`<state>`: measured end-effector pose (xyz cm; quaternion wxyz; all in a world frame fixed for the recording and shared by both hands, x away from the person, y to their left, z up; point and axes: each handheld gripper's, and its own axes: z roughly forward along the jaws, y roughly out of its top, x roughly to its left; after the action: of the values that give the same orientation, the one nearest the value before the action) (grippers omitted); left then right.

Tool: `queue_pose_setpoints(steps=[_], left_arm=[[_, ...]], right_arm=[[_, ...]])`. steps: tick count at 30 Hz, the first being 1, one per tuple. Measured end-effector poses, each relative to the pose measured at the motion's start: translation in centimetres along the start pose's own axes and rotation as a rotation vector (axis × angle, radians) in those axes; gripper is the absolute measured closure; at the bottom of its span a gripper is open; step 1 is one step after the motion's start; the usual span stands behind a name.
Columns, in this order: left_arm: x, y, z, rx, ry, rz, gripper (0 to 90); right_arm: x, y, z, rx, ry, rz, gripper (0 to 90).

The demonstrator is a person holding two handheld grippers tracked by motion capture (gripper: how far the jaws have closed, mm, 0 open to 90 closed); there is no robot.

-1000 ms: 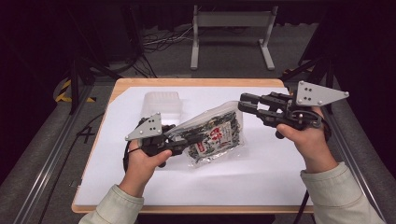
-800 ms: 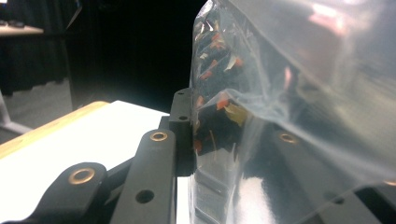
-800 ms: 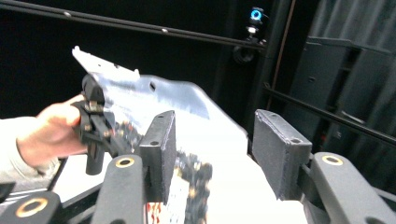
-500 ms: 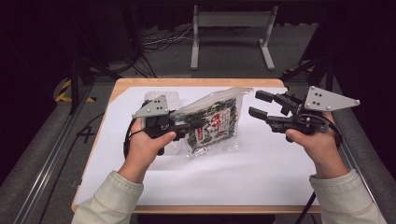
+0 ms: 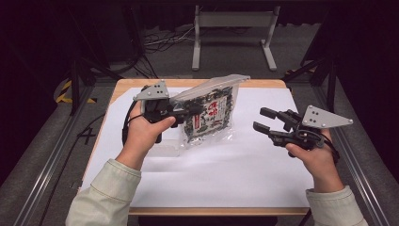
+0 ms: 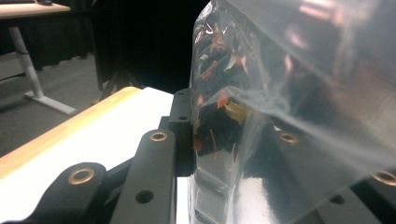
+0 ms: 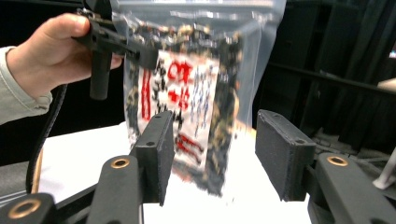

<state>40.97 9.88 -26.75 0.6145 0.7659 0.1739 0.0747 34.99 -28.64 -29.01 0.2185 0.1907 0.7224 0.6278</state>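
A clear zip bag of dark dried food with a red-and-white label (image 5: 211, 115) hangs upright above the table. My left gripper (image 5: 195, 111) is shut on the bag's left edge and holds it up. In the left gripper view the bag (image 6: 280, 93) is pinched between the left gripper's (image 6: 219, 135) jaws. My right gripper (image 5: 261, 118) is lower and to the right, apart from the bag, and its jaws have just been opening with nothing between them. In the right gripper view the bag (image 7: 191, 93) hangs beyond the open right gripper (image 7: 212, 149), and the left gripper (image 7: 140, 53) clamps its upper edge.
A white sheet (image 5: 226, 165) covers the wooden table (image 5: 197, 84). A clear plastic tray (image 5: 164, 147) lies on it under my left hand. Metal rails run along both sides, and a grey stand (image 5: 233, 28) and cables sit on the floor behind.
The right gripper let go of the bag's top corner, opened, and sank toward the right. The left gripper raised the bag and swung it upright.
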Motion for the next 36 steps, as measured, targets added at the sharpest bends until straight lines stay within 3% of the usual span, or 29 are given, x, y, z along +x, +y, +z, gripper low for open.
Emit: queue_pose_setpoints(steps=[4,16,23,36], left_arm=[[0.7,0.3,0.0,0.005,0.027,-0.006,71.9],[2.6,0.5,-0.3,-0.031,0.107,-0.036,71.9],[3.4,0.6,-1.9,-0.043,0.173,-0.05,71.9],[5.1,0.8,-4.8,-0.049,0.272,-0.035,71.9]], right_arm=[[-0.5,-0.9,0.2,-0.016,-0.016,0.047,47.5],[-0.6,-1.2,0.2,0.004,-0.039,0.042,47.5],[-0.9,-1.6,0.0,0.025,-0.081,0.029,46.7],[-1.5,-2.0,0.1,0.029,-0.088,0.043,46.2]])
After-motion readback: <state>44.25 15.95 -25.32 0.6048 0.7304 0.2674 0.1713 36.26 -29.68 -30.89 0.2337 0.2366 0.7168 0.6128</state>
